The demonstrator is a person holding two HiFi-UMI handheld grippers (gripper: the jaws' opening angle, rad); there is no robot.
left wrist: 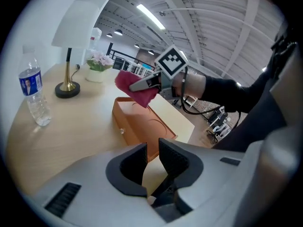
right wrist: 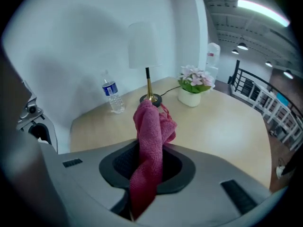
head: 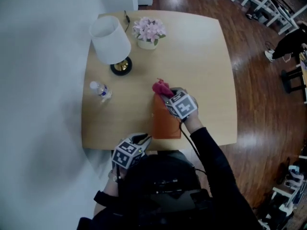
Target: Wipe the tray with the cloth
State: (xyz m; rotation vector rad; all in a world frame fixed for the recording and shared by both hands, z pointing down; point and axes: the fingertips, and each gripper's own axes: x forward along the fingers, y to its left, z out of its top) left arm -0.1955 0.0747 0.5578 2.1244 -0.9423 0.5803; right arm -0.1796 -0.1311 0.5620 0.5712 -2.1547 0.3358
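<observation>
Looked down on a pale wooden table with rounded corners, left edge tight against a white wall, dark plank floor past the far and right edges. Had a wide bare stretch of wood across the whole right half, so loads of room on that side.

Crowded the far left corner with a lamp, white shade over a brass base, cord running off the back edge. Kept the orange tray lengthwise near the middle, its near short end just short of the table's front edge, low rim all round.

Parked the left gripper over the front edge, just left of the tray's near corner and aimed at it, jaws a little apart with nothing between them. Held the right gripper over the tray's far end, jaws clamped on the cloth.

Spotted pink flowers in a white pot right beside the lamp, close to the far edge. Stood a clear water bottle upright near the wall-side edge, well apart from the tray.

Bunched up the pink cloth so it stuck out past the right jaws above the tray's far rim; couldn't tell whether it touched.
</observation>
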